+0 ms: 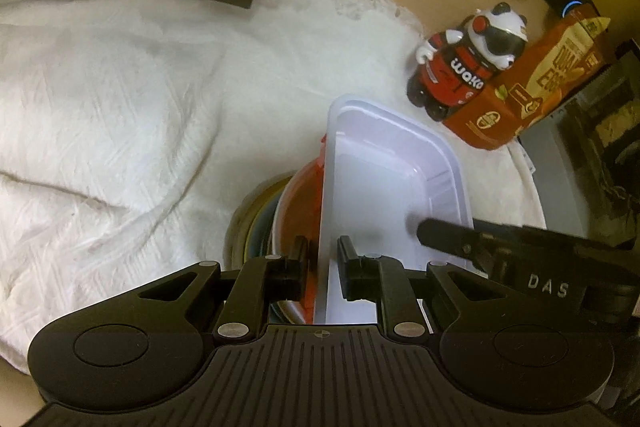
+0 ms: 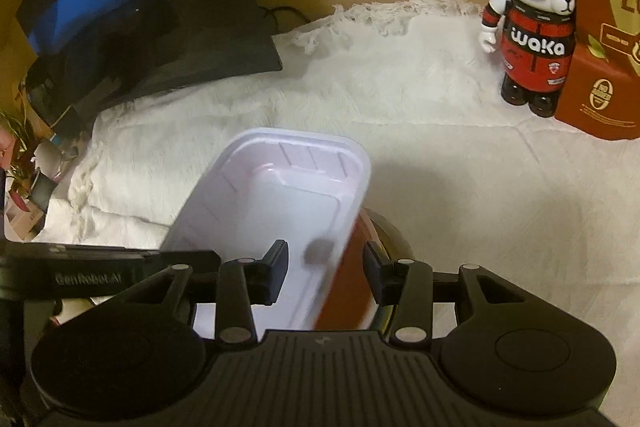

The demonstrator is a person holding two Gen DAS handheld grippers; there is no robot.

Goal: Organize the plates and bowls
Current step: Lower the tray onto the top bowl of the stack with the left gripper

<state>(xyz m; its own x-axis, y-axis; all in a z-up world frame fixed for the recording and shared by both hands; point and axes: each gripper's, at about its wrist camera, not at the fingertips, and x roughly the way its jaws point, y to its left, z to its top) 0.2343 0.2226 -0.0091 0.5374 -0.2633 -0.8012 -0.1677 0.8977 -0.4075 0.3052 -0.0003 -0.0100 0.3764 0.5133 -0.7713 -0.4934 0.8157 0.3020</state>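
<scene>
While the left gripper (image 1: 323, 269) pinches the white tray's (image 1: 384, 183) rim, long axis running away from its fingers, the right gripper (image 2: 326, 273) straddles the opposite rim, spread.

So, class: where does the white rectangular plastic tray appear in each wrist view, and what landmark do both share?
Left wrist: white plastic tray lower centre-right, its left rim between the left claw's fingers.
Right wrist: tray centre-left, tilted, its right edge between the right claw's fingers.
Shared landmark: panda figurine, upper right in both.
</scene>
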